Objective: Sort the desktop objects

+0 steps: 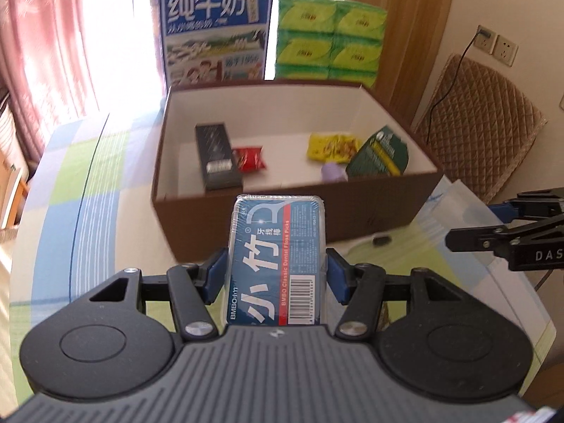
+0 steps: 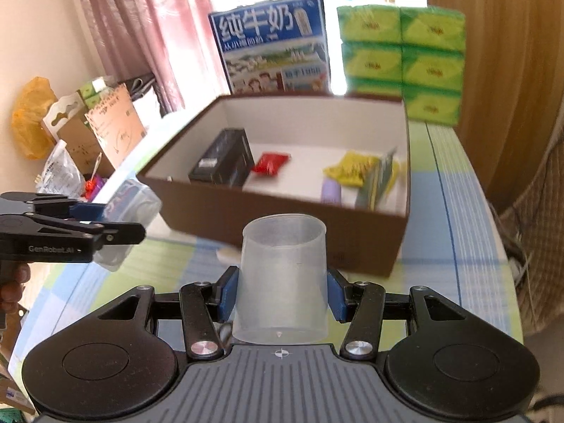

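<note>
While clamped, floss box (image 1: 276, 264) between left tongs (image 1: 276, 271)

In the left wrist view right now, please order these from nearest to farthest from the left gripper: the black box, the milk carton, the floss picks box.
1. Floss picks box: clamped between the fingers of the left gripper.
2. Black box: lying inside the brown cardboard box, on its left side.
3. Milk carton: standing behind the cardboard box, at the far left.

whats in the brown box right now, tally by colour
black rectangular carton: 1
red snack packet: 1
yellow snack packet: 1
green flat pack: 1
small purple tube: 1
total: 5
</note>
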Tool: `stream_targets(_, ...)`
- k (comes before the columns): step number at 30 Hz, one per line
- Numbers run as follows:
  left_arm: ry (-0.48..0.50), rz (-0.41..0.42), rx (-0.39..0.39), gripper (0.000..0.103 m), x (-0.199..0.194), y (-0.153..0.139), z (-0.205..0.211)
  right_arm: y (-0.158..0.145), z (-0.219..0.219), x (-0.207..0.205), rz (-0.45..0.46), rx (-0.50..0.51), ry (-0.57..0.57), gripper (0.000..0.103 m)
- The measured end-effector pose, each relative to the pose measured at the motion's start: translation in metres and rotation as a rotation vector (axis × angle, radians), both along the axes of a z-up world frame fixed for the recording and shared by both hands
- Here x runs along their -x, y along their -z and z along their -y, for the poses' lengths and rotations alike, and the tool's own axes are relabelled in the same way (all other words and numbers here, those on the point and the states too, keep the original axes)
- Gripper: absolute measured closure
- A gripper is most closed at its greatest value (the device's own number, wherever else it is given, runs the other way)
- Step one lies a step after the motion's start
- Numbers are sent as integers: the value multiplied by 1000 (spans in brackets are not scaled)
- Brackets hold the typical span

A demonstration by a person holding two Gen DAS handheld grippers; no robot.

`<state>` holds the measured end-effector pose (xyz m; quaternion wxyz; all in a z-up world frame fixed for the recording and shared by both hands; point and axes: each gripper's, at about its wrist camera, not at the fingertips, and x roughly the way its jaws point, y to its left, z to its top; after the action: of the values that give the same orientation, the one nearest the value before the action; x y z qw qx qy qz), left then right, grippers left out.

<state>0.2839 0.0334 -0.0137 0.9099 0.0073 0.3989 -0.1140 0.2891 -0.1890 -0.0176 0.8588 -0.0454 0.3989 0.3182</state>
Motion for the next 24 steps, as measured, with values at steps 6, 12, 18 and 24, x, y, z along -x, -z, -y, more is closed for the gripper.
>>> stream_targets(6,17,34,5,49,-33,-14,9,-13,-10,-31,46,-8,-21,54)
stream_targets(12,17,30,3,49,-81,-20,17,-16,-25,-79,79,-7,-27,54)
stream_targets(18,21,-1,21,49,-136,-13,28,-9,-43,-136,82,22,-25,54)
stream_targets(24,19,-47,22,49,-194,7,43,13,-62,-190,46,84,-22,54)
